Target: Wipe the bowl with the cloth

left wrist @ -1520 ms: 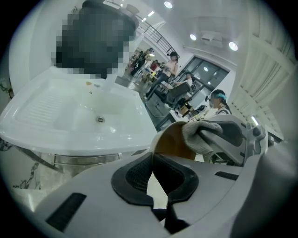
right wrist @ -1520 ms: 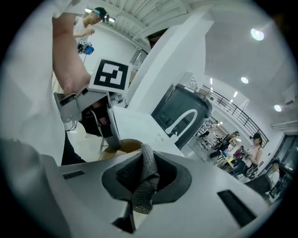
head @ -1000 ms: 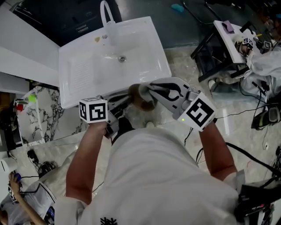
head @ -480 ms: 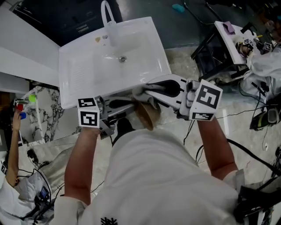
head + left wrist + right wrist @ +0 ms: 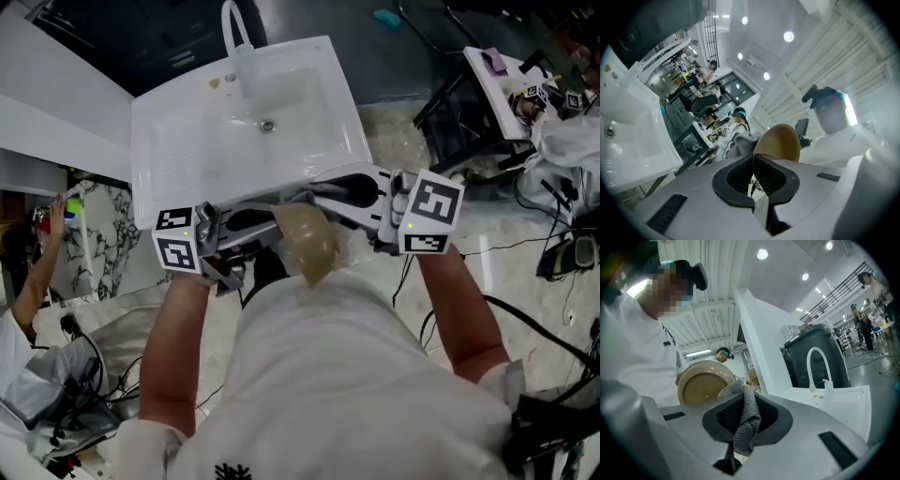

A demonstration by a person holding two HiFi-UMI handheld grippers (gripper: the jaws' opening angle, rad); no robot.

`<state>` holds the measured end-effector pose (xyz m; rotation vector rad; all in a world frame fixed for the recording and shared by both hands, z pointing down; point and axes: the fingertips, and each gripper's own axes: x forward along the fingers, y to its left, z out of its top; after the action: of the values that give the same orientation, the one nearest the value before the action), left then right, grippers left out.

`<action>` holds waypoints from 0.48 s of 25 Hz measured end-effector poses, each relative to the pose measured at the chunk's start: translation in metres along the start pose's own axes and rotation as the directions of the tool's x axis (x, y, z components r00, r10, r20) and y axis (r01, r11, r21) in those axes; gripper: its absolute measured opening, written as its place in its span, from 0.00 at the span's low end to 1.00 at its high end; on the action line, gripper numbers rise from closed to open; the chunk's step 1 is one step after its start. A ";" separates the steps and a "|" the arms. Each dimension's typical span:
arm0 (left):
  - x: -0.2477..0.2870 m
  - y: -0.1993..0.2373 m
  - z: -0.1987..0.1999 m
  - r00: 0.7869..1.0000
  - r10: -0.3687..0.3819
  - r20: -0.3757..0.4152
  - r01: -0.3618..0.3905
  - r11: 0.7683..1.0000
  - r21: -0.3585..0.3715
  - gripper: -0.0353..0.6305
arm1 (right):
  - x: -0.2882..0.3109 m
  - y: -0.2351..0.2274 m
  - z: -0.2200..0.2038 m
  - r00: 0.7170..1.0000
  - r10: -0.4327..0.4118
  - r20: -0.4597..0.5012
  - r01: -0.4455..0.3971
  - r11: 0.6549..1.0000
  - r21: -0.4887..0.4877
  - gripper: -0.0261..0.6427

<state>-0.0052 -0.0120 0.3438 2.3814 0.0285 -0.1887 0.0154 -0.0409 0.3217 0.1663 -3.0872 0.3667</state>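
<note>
My left tongs are pinched narrow on the rim of the tan bowl, which is held tilted on edge at 6 o'clock from the white sink. My right tongs clamp the grey cloth, just beside the bowl's rim.

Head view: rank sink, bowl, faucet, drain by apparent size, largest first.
1. sink, by far
2. bowl, though it sits nearer the camera, which inflates it
3. faucet, thin but about as long as the bowl, so 2 and 3 are unsure
4. drain
</note>
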 end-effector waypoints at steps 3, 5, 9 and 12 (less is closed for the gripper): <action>-0.005 -0.001 0.009 0.999 0.002 0.045 -0.002 1.000 -0.008 0.08 | 0.002 0.003 -0.007 1.000 0.008 -0.012 -0.008 1.000 0.011 0.09; -0.009 -0.001 0.014 0.998 0.010 0.068 -0.009 1.000 -0.013 0.08 | 0.002 0.007 -0.010 1.000 0.012 -0.022 -0.012 1.000 0.008 0.09; -0.018 0.002 0.024 0.992 0.050 0.115 -0.048 0.999 -0.020 0.08 | 0.001 0.017 -0.015 0.999 0.030 -0.044 -0.029 1.000 0.004 0.09; -0.023 0.006 0.027 0.988 0.076 0.133 -0.072 0.997 -0.030 0.08 | -0.002 0.027 -0.017 0.997 0.057 -0.052 -0.057 0.998 0.004 0.09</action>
<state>-0.0311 -0.0345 0.3319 2.3351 -0.1199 -0.3101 0.0149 -0.0107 0.3319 0.0680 -3.0452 0.3703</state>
